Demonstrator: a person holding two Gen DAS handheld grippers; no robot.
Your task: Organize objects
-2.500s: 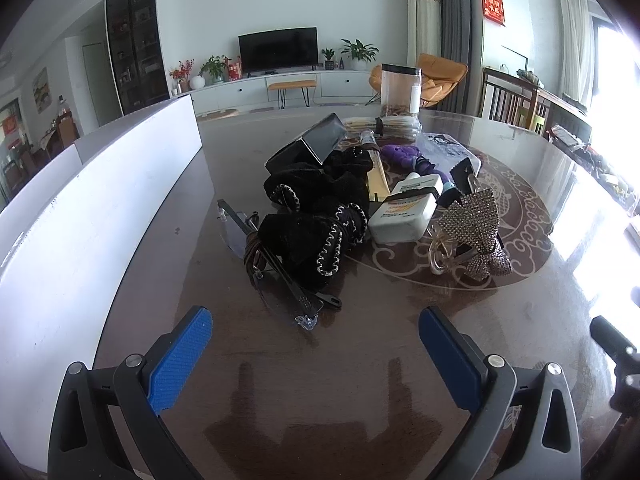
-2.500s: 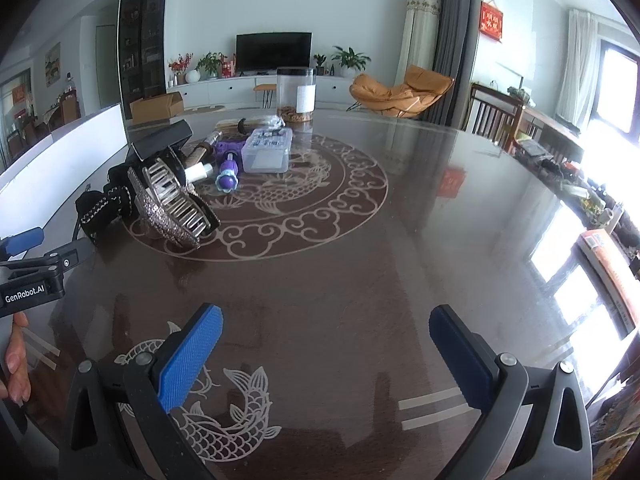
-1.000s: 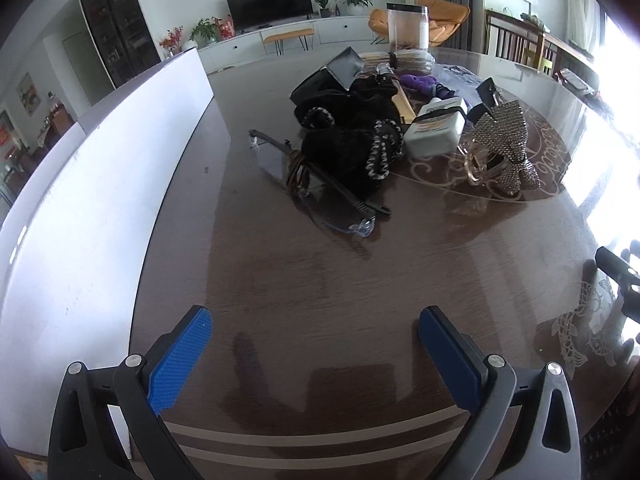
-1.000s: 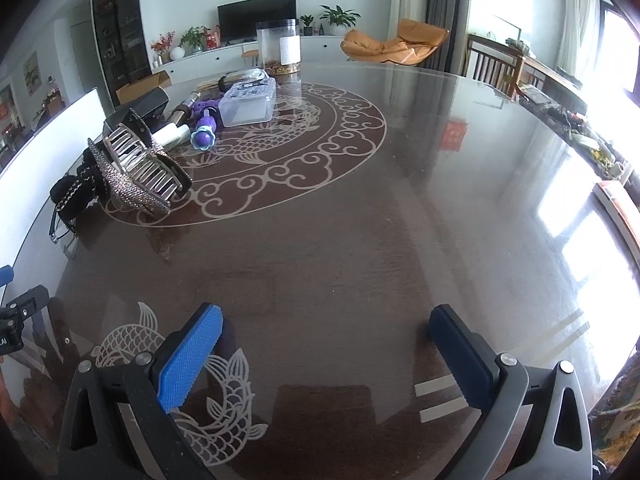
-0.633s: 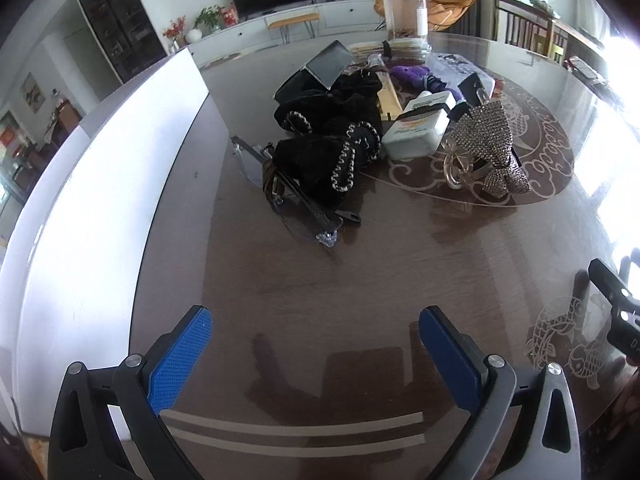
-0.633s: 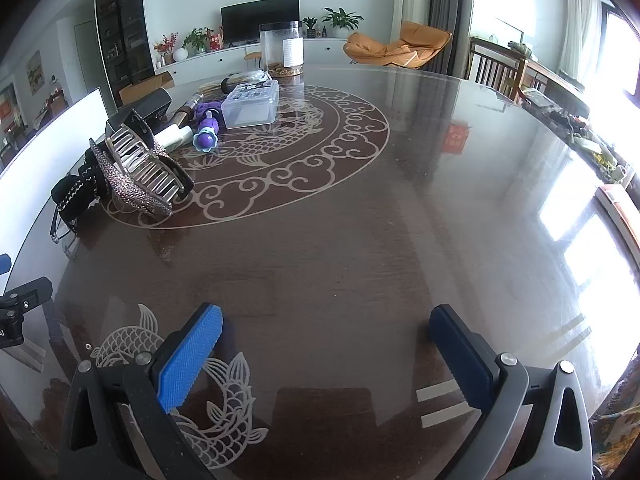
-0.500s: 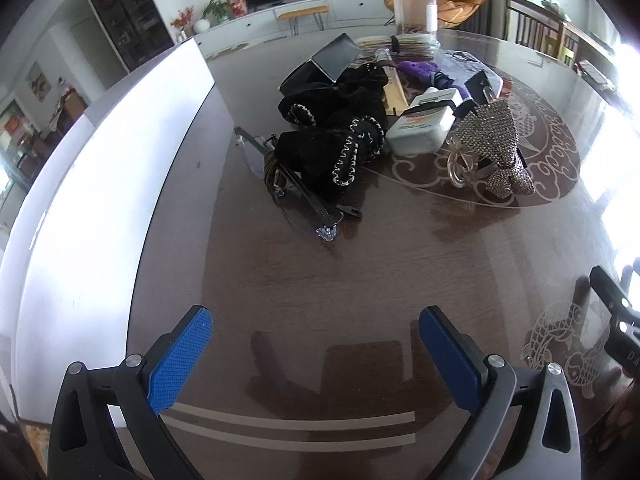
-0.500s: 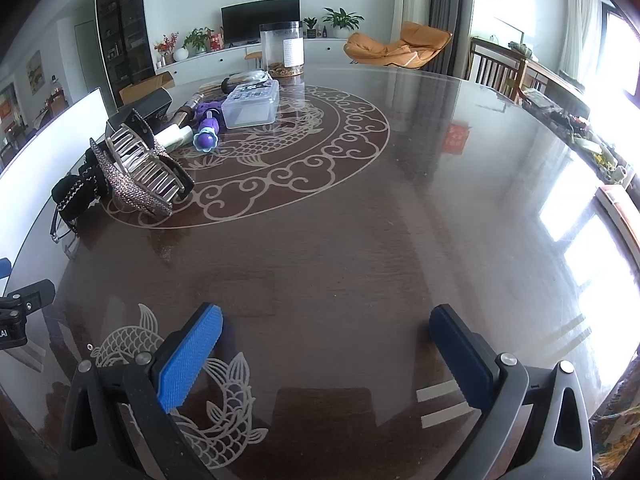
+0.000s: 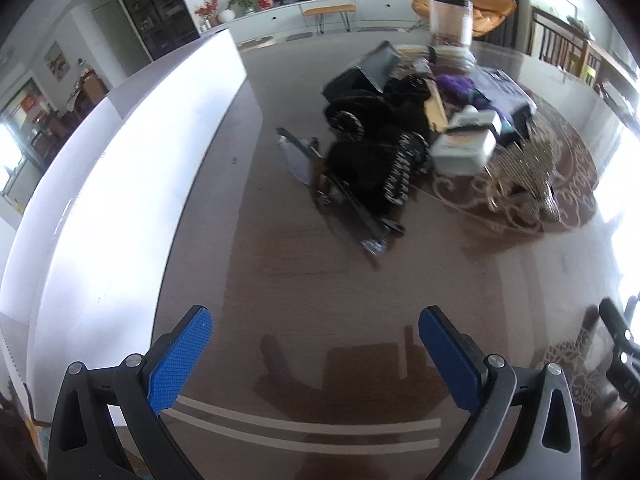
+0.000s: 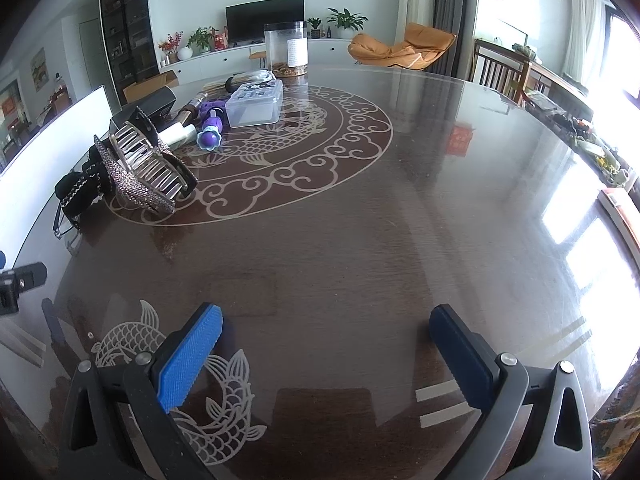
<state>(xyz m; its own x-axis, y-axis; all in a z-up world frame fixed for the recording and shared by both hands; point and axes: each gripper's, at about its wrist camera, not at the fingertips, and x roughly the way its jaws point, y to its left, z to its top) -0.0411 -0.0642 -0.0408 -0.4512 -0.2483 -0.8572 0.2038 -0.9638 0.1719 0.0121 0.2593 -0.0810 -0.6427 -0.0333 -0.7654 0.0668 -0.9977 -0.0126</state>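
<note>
A heap of objects lies on the dark round table [image 9: 280, 280]: black beaded cloth [image 9: 372, 168], clear glasses [image 9: 348, 216], a white bottle [image 9: 464, 148], a rhinestone hair claw [image 9: 524, 172] and a purple item [image 9: 456, 84]. My left gripper [image 9: 316, 344] stands open and empty, well short of the heap. From the right wrist view the hair claw [image 10: 144, 168], a purple toy [image 10: 212, 128], a clear lidded box [image 10: 256, 104] and a tall clear jar [image 10: 288, 50] sit at the far left. My right gripper [image 10: 324, 344] is open and empty over bare tabletop.
A white panel [image 9: 120, 168] runs along the table's left side. The other gripper's body shows at the right edge [image 9: 618, 344] and at the left edge [image 10: 18, 284]. Wooden chairs [image 10: 500, 72] stand beyond the far right rim.
The left view has drawn back from the heap and tilted, and is now blurred by motion. The right view has barely shifted. Both grippers stay open.
</note>
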